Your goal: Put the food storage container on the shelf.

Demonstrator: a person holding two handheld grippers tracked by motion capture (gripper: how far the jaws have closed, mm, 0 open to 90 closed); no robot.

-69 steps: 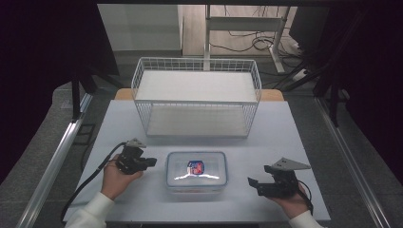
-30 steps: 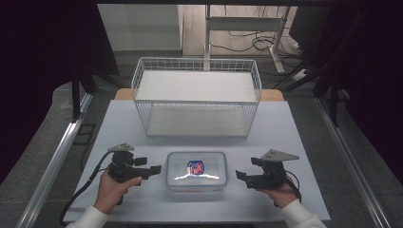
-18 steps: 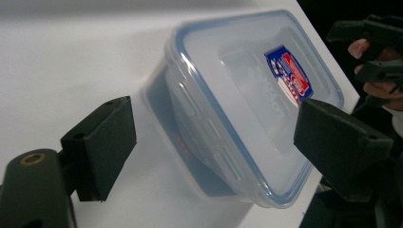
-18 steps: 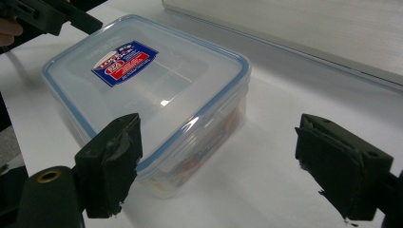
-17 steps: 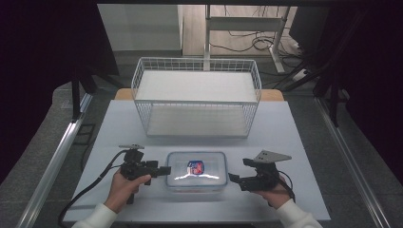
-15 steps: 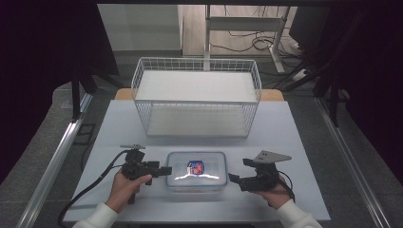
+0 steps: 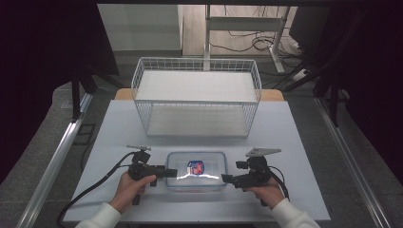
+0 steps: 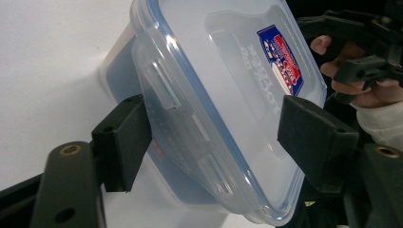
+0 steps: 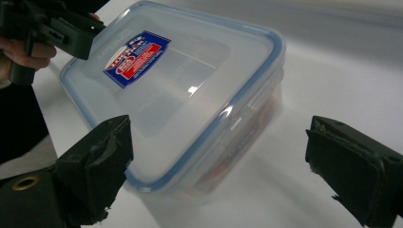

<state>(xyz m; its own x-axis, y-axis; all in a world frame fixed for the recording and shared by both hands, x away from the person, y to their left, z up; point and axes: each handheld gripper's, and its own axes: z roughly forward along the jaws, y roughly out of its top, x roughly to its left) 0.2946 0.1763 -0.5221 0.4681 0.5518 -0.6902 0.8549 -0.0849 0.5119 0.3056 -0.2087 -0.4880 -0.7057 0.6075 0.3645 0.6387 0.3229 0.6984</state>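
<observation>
A clear plastic container [image 7: 196, 170] with a blue-rimmed lid and a red-and-blue label lies on the white table near its front edge. My left gripper [image 7: 170, 172] is at the container's left end, open, and its jaws straddle the lid's side latch [image 8: 166, 90] in the left gripper view. My right gripper [image 7: 226, 179] is at the right end, also open. In the right gripper view its pads [image 9: 97, 166] stand wide apart around the near corner of the container [image 9: 190, 85]. Neither pair of jaws presses on the box.
A white wire basket [image 7: 196, 95] with a shelf stands at the back middle of the table [image 7: 294, 137]. A black cable [image 7: 95, 185] trails off the left gripper toward the front left edge. Dark curtains flank both sides.
Both grippers have moved inward from the sides and now reach the container's two ends. The container itself has not moved.
</observation>
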